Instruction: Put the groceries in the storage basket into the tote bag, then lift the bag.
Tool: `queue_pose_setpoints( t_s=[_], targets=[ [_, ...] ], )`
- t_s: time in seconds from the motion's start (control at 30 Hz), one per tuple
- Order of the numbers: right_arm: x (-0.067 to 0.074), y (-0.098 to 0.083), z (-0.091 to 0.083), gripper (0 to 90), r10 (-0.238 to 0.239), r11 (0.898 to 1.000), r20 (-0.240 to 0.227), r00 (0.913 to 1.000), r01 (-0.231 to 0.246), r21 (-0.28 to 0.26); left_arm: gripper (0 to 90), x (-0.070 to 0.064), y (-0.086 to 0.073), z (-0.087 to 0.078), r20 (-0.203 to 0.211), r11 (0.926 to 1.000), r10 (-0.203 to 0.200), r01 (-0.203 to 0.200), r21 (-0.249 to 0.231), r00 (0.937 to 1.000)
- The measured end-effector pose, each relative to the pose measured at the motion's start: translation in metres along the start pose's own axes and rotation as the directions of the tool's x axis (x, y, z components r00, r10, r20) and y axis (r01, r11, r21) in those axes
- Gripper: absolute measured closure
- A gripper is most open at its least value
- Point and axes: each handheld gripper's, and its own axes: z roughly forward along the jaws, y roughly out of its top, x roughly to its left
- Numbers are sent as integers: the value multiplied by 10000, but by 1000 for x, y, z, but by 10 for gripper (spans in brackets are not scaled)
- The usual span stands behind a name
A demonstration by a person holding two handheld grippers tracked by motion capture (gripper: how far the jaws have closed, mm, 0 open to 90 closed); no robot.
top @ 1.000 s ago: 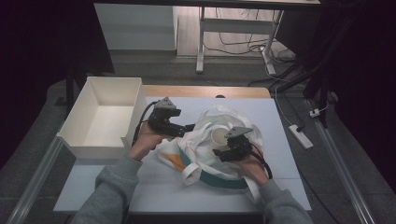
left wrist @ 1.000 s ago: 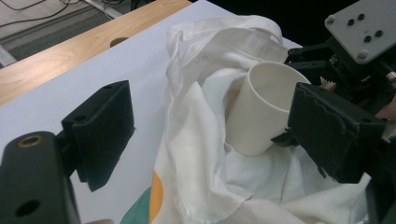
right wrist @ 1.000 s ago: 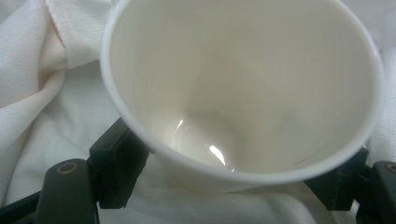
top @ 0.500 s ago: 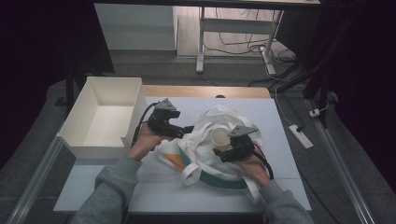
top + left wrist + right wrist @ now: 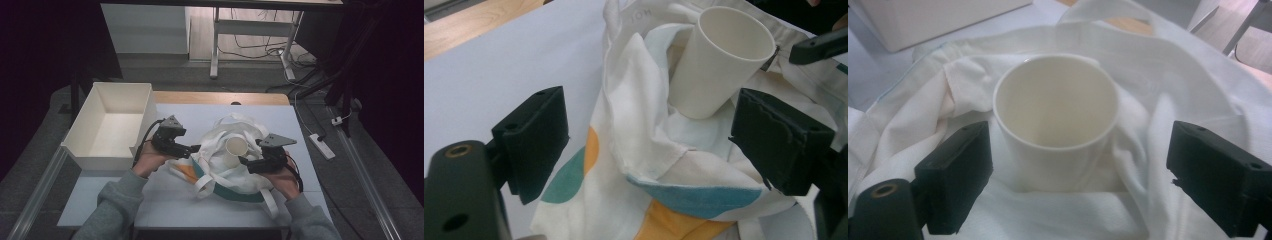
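The right gripper [image 5: 246, 161] has just spread its jaws, which stand clear of the cup [image 5: 236, 149]; the left gripper's [image 5: 196, 148] jaws gape around the bag [image 5: 220, 167] edge. The plain white paper cup stands tilted, mouth up, nested in the crumpled white bag's opening.

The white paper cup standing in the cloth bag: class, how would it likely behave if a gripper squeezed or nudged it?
The paper cup looks thin-walled and empty, so it is probably light and would crush under a hard squeeze. It leans on the rumpled cloth bag, so a nudge would likely tip it.
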Motion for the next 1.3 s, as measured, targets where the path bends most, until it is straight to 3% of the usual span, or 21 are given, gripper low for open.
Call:
queue_pose_setpoints(
  t_s=[0.23, 0.33, 0.43, 0.9, 1.17, 1.3],
  targets=[
    [-12, -5, -16, 169, 136, 9987, 41, 9999, -134, -487, 167, -5, -1, 0, -152, 9999, 51, -49, 126, 9999],
    [-16, -7, -22, 173, 180, 9985, 548, 9983, -151, -518, 176, -4, -3, -1, -126, 9999, -87, 89, 146, 9999],
    [-21, -9, -26, 178, 311, 9980, 620, 9976, -275, -569, 181, -3, -5, -2, -124, 9996, -235, 237, 161, 9996],
    [-27, -14, -32, 182, 316, 9989, 965, 9948, -282, -370, 198, -2, -10, 2, -369, 9977, -380, 400, 539, 9986],
    [-27, -16, -30, 182, 263, 9995, 982, 9948, -243, -210, 261, 1, -13, 10, -844, 9936, -536, 616, 952, 9950],
    [-27, -17, -29, 182, 275, 9995, 991, 9947, -258, -176, 311, 2, -15, 16, -875, 9912, -623, 718, 1108, 9942]
  ],
)
